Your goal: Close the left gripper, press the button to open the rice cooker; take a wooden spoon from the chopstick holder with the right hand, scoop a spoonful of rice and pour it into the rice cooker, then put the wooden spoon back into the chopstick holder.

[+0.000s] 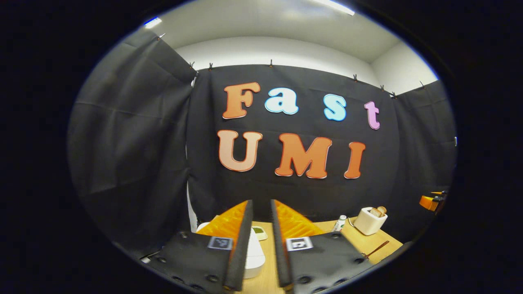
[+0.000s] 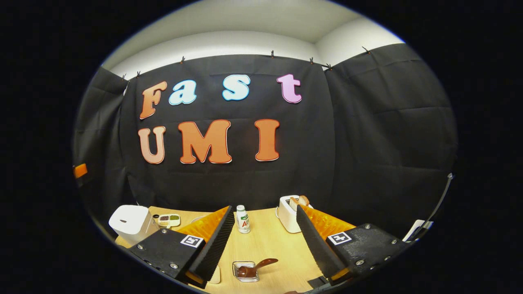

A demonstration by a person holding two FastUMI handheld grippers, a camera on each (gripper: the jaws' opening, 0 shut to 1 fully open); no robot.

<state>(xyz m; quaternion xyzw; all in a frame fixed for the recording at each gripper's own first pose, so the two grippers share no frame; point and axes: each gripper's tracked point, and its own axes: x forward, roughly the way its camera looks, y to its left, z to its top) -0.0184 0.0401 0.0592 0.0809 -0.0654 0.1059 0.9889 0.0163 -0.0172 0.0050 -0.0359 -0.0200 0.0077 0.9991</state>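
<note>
The white rice cooker [image 1: 255,253] sits on the wooden table just below my left gripper [image 1: 261,202], whose fingers stand close together with a narrow gap and nothing between them. The rice cooker [image 2: 130,222] also appears at the table's left end, lid down. A wooden spoon [image 2: 257,266] lies with its bowl in a small clear holder [image 2: 244,272] near the front edge, below my right gripper [image 2: 264,208]. That gripper is wide open and empty. The spoon [image 1: 378,248] also shows at the right of the left gripper view. Both grippers hang well above the table.
A white toaster [image 2: 289,214] with bread in it stands at the back of the table [image 2: 265,245], a small bottle [image 2: 243,219] to its left. A small compartment dish [image 2: 168,220] sits beside the cooker. Black cloth walls the table on three sides.
</note>
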